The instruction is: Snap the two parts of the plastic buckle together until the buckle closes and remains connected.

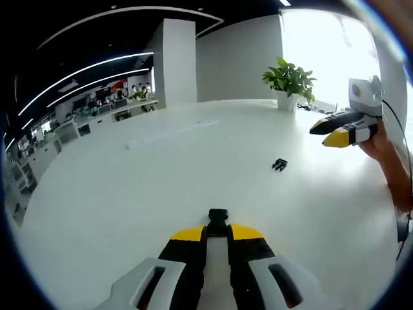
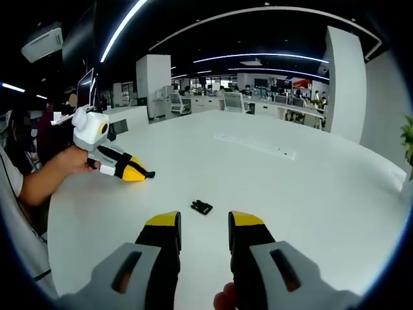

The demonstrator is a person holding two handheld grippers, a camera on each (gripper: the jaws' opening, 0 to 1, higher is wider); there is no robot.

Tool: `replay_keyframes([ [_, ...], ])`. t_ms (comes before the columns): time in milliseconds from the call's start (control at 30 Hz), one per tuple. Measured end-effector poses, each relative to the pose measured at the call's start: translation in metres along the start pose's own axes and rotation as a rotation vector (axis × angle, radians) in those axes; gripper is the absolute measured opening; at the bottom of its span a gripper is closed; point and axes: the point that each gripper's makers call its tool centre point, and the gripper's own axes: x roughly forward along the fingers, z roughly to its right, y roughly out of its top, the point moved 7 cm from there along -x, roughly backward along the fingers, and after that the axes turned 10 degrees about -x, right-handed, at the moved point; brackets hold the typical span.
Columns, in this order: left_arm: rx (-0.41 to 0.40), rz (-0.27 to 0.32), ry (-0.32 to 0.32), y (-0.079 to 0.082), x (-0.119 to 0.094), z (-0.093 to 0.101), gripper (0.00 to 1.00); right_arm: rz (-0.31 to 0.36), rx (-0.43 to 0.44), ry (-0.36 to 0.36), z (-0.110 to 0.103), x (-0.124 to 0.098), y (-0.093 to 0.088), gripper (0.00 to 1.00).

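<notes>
Now left hand-held gripper [image 1: 217, 234] pinches, seemingly, one buckle part [image 1: 218, 221]; other part [image 2: 202, 207] on table [image 2: 290, 194].

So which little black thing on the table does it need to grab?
Look at the big white table. Out on its bare top, ahead of the open right gripper, lies a small black pronged buckle piece. Nothing touches it; the other buckle piece sits pinched in the left gripper.

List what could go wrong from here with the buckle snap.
1. The left gripper pinches its buckle half only at the tips, so it may twist or slip under mating force.
2. The other buckle part lies loose on the smooth table; the open right gripper could skid it away while grasping.
</notes>
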Motion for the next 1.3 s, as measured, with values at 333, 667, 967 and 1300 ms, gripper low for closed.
replay_keyframes([
  [333,0.051,-0.029,-0.063,0.003,0.002,-0.003,0.12,-0.013,-0.011,0.019,0.006,0.006,0.004,0.29],
  [667,0.083,-0.063,-0.117,0.008,0.008,-0.003,0.12,-0.019,-0.023,0.032,0.014,0.008,0.009,0.28],
  [967,0.118,-0.096,-0.155,0.013,0.013,-0.001,0.12,-0.012,-0.028,0.049,0.025,0.012,0.015,0.28],
  [1300,0.151,-0.118,-0.191,0.015,0.015,-0.001,0.12,-0.010,-0.040,0.061,0.031,0.016,0.019,0.28],
])
